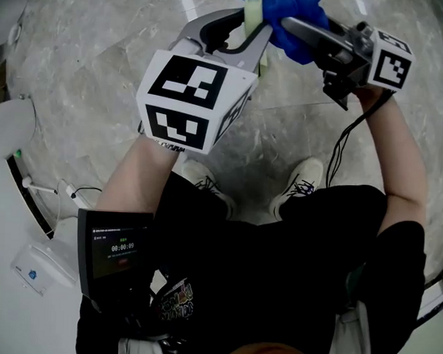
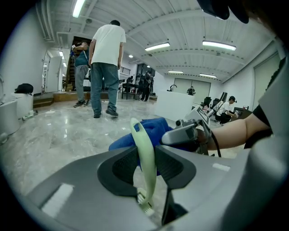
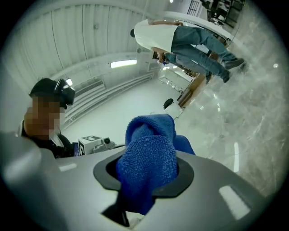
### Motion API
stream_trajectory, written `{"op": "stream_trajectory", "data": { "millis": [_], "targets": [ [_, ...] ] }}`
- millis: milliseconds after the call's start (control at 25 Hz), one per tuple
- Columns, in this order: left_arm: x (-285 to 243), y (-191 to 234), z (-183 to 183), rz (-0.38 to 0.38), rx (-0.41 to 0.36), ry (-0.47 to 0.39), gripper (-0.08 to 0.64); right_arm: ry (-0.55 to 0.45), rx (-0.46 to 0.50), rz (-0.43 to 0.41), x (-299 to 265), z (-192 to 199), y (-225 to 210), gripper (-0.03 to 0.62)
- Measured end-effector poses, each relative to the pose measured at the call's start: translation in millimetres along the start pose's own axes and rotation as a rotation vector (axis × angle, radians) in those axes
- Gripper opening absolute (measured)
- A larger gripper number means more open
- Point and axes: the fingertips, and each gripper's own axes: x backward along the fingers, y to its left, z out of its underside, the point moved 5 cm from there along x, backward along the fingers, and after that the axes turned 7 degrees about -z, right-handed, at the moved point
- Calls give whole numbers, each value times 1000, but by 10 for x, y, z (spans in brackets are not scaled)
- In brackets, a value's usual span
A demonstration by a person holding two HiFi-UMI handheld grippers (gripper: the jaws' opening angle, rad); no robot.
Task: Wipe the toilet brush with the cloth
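My left gripper [image 1: 250, 28] is shut on the pale green handle of the toilet brush [image 1: 253, 8]. In the left gripper view the curved handle [image 2: 145, 153] stands upright between the dark pads, and its ribbed white end [image 2: 144, 208] shows low down. The blue cloth [image 1: 294, 15] is bunched in my right gripper [image 1: 286, 26], which is shut on it. That cloth lies against the handle's far side [image 2: 156, 130]. In the right gripper view the cloth [image 3: 149, 158] fills the jaws and hides the brush. The right gripper's body [image 2: 187, 134] comes in from the right.
I stand on a grey marble floor [image 1: 87, 73], my shoes [image 1: 301, 184] below the grippers. A white fixture [image 1: 9, 125] sits at the left. A screen [image 1: 114, 252] hangs on my chest. A cable [image 1: 346, 141] trails from the right gripper. Two people [image 2: 106, 67] stand farther off in the room.
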Motion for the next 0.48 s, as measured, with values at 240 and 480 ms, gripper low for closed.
{"op": "stream_trajectory", "data": {
  "millis": [240, 480],
  "targets": [
    [33, 39, 89, 7, 6, 18, 138, 323, -56, 147, -63, 946, -468, 133],
    [33, 46, 130, 10, 2, 36, 137, 569, -155, 393, 94, 1543, -833, 132]
  ]
}}
